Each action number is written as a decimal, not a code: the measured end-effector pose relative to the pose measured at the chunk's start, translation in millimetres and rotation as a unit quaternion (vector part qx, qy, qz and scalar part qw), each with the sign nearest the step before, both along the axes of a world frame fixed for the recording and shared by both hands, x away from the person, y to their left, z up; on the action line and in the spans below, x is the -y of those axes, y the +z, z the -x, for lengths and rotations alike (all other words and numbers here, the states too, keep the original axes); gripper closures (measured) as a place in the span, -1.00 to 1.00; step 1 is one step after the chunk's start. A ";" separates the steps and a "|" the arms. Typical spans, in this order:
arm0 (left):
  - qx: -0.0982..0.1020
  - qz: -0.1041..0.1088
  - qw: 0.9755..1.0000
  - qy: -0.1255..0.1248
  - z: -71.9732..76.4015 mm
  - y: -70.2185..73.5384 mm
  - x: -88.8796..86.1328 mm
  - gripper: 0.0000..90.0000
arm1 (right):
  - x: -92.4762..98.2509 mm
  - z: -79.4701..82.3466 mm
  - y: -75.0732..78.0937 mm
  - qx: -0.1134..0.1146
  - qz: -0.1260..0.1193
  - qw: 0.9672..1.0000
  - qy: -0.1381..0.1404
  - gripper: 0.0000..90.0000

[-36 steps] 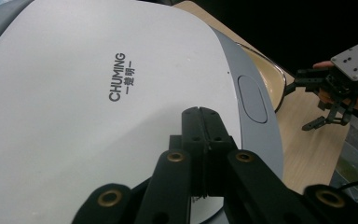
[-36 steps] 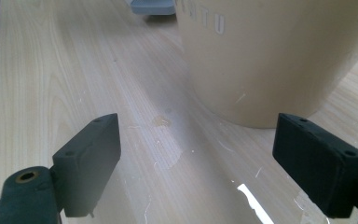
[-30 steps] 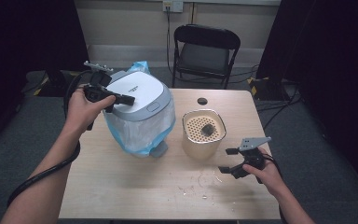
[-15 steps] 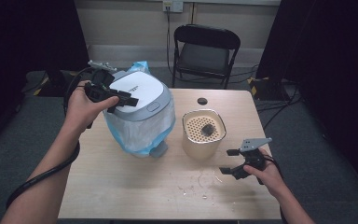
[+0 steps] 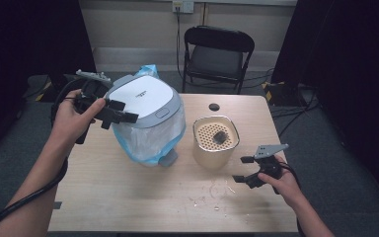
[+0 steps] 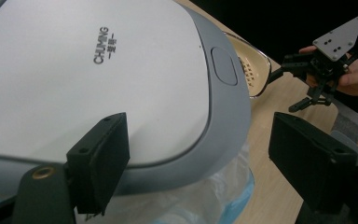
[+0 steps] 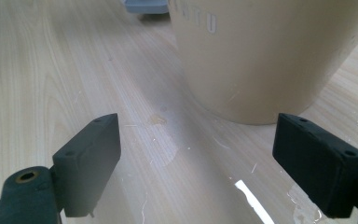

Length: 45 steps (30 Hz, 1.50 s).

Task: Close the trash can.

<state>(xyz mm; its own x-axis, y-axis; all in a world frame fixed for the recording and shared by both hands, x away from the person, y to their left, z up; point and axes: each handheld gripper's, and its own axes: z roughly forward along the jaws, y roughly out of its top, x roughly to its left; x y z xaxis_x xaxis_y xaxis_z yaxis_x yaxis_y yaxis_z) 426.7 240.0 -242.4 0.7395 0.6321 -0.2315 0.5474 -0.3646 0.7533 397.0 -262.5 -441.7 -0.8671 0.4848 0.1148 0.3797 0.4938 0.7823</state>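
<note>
A bin with a white and grey lid (image 5: 145, 96) and a pale blue bag liner (image 5: 148, 140) stands on the left half of the wooden table (image 5: 128, 197). My left gripper (image 5: 123, 111) is open at the lid's left edge, its jaws held over the lid (image 6: 98, 70) with nothing between them (image 6: 205, 158). A beige pot (image 5: 215, 148) with a perforated insert and a small dark lump (image 5: 220, 137) stands to the bin's right. My right gripper (image 5: 239, 169) is open low over the table just right of the pot (image 7: 261, 56), and its jaws (image 7: 196, 158) are empty.
A black folding chair (image 5: 217, 49) stands behind the table. A small black round thing (image 5: 213, 106) lies near the far edge. Wet smears and crumbs (image 5: 212, 192) mark the wood in front of the pot. From the left gripper view the right gripper (image 6: 289, 84) shows beyond the lid.
My left hand has shifted slightly at the lid's left edge. The right gripper has barely moved.
</note>
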 end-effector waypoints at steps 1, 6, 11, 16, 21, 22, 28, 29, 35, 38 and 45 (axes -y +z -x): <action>0.000 0.001 1.000 -0.003 2.9 -1.6 -2.5 -0.55 | -0.8 0.5 0.2 0.000 0.002 1.000 0.001 -0.68; -0.002 -0.008 1.000 -0.009 19.1 -17.4 -15.4 -0.57 | -1.8 1.5 -0.1 0.000 0.001 1.000 0.000 -0.68; -0.007 0.003 1.000 -0.012 32.7 -36.3 -24.7 -0.58 | -1.4 4.5 -0.5 0.000 -0.004 1.000 -0.004 -0.68; -0.011 0.005 1.000 -0.011 41.7 -65.3 -30.1 -0.59 | -0.6 4.8 -1.0 0.002 -0.001 1.000 -0.002 -0.68; -0.018 0.012 1.000 -0.010 45.6 -93.0 -30.8 -0.59 | 1.0 4.4 -1.2 0.002 -0.002 1.000 -0.004 -0.68; -0.017 0.011 1.000 -0.011 46.6 -99.4 -31.3 -0.59 | 1.5 4.4 -1.4 0.002 -0.003 1.000 -0.004 -0.68; -0.027 0.008 1.000 -0.012 49.7 -127.7 -32.4 -0.59 | 3.8 5.7 -5.0 0.001 0.000 1.000 -0.007 -0.68; -0.027 0.008 1.000 -0.012 50.0 -130.6 -32.5 -0.59 | 3.9 6.1 -5.8 0.002 0.000 1.000 -0.007 -0.68; -0.035 0.005 0.999 -0.014 52.7 -154.3 -31.9 -0.59 | 3.8 8.4 -7.1 0.004 0.003 1.000 -0.006 -0.68; -0.036 0.004 0.999 -0.016 54.4 -166.2 -30.0 -0.59 | 3.5 9.6 -8.0 0.005 0.005 1.000 -0.007 -0.68; -0.040 -0.003 0.999 -0.025 56.6 -181.4 -27.6 -0.59 | 4.3 10.5 -9.7 0.007 0.011 1.000 -0.006 -0.68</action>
<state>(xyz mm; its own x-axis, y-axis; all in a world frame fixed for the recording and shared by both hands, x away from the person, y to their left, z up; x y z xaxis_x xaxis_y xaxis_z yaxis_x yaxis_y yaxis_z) 370.1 267.6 -423.8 0.7496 0.5966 -0.2867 0.5865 -0.3980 0.7054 386.5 -266.8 -451.5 -0.8625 0.4976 0.0920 0.3749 0.5063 0.7766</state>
